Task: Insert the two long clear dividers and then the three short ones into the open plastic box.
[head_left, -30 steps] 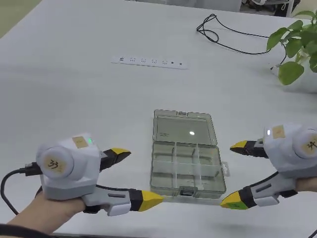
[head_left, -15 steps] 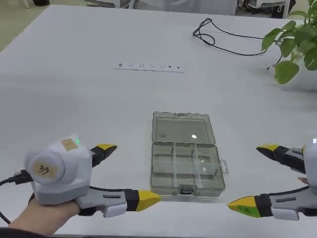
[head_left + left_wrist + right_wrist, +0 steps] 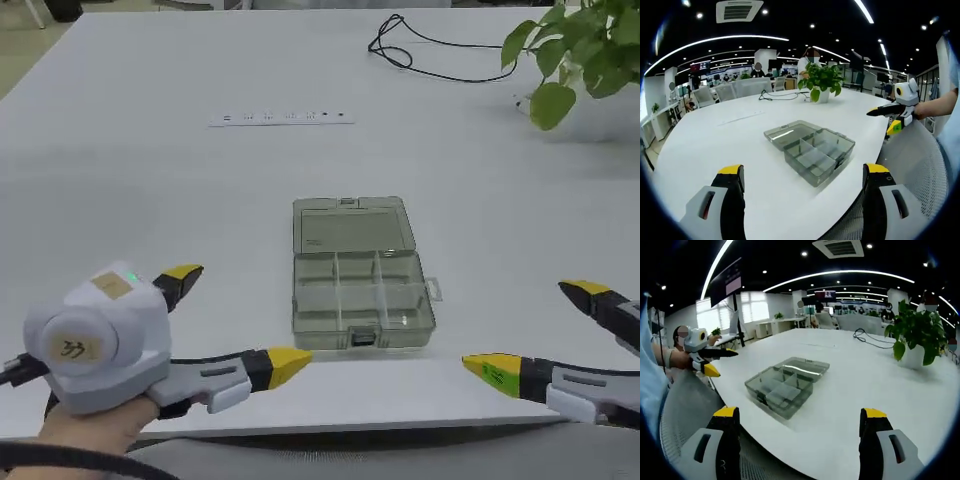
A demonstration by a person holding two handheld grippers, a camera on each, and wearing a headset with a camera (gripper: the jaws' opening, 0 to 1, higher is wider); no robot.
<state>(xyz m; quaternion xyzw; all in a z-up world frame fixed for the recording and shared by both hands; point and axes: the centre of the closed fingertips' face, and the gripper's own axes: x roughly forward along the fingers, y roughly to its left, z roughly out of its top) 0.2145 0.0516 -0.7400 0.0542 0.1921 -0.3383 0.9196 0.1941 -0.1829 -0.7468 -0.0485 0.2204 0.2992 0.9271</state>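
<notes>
Box: open plastic box near the front edge of the table; tray's long side runs left to right, lid lies flat on the far side, latch faces the person.
Dividers: clear dividers stand in the tray.
Left claw: wide open, empty, left of the box.
Right claw: wide open, empty, right of it.
Writing: the left claw's round sticker is too blurred to read.
Beyond: power strip, cable, plant.

Your left tool: jaws wide apart. Box sits lid-open on the counter ahead, between the tips. Right tool is well off right, plant behind.
</notes>
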